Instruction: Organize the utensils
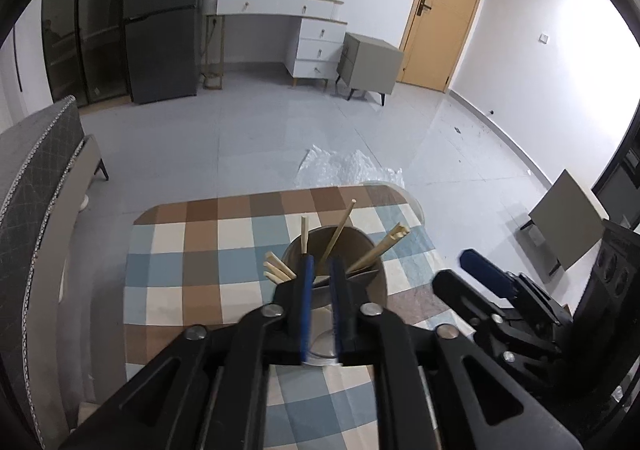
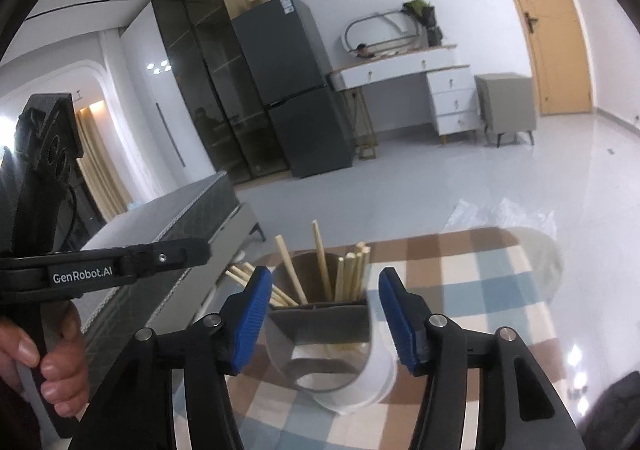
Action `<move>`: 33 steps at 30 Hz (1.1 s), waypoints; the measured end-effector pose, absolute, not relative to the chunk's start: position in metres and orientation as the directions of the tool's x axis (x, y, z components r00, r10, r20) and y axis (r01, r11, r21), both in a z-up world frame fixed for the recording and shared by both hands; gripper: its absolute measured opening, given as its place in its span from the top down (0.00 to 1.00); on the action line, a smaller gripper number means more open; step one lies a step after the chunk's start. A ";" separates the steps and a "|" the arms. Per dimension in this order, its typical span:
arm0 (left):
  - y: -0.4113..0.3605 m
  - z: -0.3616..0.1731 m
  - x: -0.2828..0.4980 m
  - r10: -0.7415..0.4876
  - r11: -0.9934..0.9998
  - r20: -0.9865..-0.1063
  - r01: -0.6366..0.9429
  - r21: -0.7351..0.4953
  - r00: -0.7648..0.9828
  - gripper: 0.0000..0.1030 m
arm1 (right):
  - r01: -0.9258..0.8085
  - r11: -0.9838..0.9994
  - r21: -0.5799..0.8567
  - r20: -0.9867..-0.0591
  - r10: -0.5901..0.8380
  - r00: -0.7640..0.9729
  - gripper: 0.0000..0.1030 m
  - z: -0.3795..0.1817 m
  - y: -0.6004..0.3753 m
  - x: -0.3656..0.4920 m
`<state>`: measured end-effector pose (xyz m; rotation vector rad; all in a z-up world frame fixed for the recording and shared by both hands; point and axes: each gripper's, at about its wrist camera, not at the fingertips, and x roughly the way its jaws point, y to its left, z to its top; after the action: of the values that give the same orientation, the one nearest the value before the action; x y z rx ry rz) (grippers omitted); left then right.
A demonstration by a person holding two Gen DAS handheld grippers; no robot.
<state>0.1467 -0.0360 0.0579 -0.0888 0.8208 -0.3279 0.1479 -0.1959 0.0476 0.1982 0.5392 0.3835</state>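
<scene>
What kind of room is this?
Probably a room in someone's home: there is a fridge, a dressing table with a mirror, a wooden door and a checked tablecloth.

Chopsticks in holder on table

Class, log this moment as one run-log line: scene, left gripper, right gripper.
chopsticks in utensil holder | left gripper narrowly open, empty | right gripper open around holder

I count one holder on one checked table, and I see two grippers, the left and the right. The chopsticks in the holder are about nine or ten, but some overlap, so I cannot count them exactly.
</scene>
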 end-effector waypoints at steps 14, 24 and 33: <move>-0.018 0.097 0.091 -0.257 0.965 -0.578 0.179 -0.189 0.775 0.38 | -0.332 0.918 0.217 -0.322 0.389 0.863 0.16 0.101 -0.197 0.075; -0.001 0.098 0.055 -0.178 0.980 -0.493 0.108 -0.167 0.852 0.19 | -0.331 0.926 0.184 -0.259 0.370 0.892 0.00 0.105 -0.193 0.030; 0.009 0.079 0.030 -0.135 0.985 -0.446 0.071 -0.157 0.885 0.07 | -0.311 0.939 0.146 -0.256 0.340 0.905 0.00 0.090 -0.188 0.006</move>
<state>0.0297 0.0092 0.0789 -0.1377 0.4734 -0.1079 0.0060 -0.1884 0.0903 0.1027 0.2820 0.3367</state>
